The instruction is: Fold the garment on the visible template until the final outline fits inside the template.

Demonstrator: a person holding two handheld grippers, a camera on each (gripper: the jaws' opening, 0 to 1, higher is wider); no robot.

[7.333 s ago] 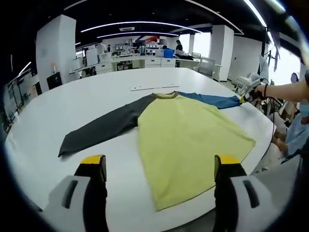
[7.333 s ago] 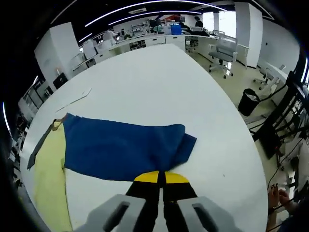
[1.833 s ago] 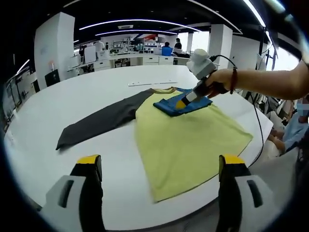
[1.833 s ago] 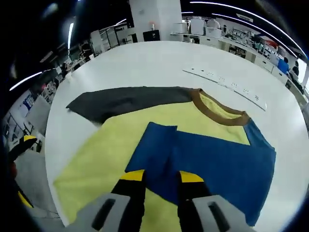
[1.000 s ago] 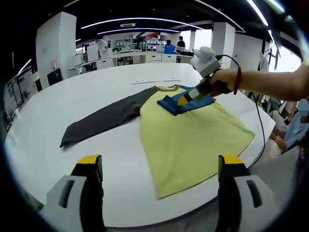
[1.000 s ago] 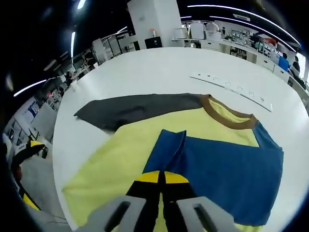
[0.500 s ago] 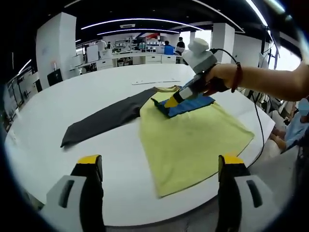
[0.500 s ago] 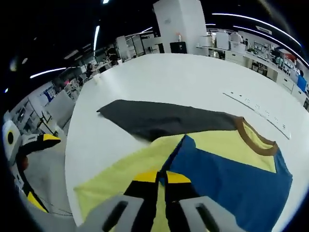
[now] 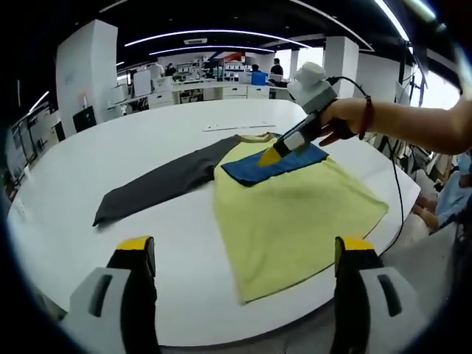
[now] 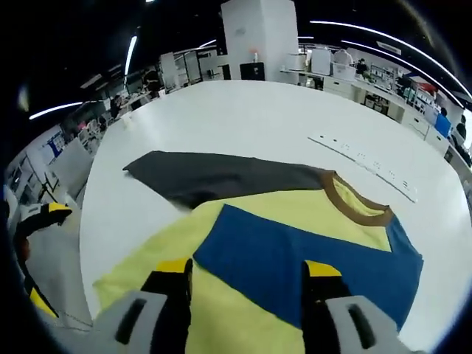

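The yellow shirt (image 9: 291,206) lay near the round white table's (image 9: 110,155) right edge, blue sleeve (image 10: 295,262) folded across its chest, grey sleeve (image 9: 158,184) outstretched over bare tabletop. The right gripper (image 10: 249,267) hovered wide-jawed, empty, above the blue sleeve; the left gripper (image 9: 243,245) gaped empty, well short of the hem.

left tongs (image 9: 242,254) jaws wide apart, right tongs (image 10: 249,274) jaws parted

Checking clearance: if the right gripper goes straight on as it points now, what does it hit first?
Most likely the folded blue sleeve lying on the yellow shirt body; the open right gripper points down at it. Depth is unclear, but nothing else lies between.
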